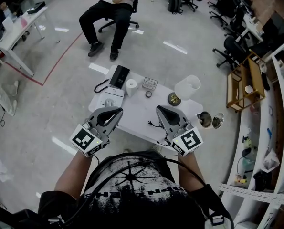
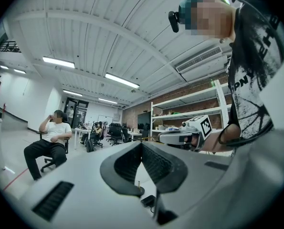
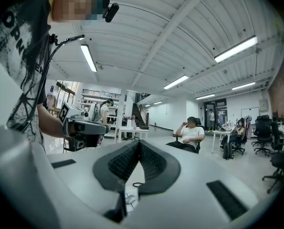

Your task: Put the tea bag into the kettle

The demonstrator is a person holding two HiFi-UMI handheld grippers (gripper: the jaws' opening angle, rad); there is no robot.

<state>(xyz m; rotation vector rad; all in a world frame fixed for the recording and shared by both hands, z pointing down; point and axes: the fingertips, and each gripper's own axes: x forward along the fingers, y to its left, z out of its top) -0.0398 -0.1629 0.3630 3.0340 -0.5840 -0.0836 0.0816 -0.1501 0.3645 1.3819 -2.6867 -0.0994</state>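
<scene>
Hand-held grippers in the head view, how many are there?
2. The left hand-held gripper is over the table's near left edge, the right hand-held gripper over its near right edge. Both shut; none looks hidden.

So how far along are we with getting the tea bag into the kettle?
Done: nothing yet. In hand: nothing. The left gripper and right gripper are both shut and empty above the table, at its near edge. The kettle stands at its far right, untouched. Left: find the tea bag, which I can't make out, grasp it and drop it in.
</scene>
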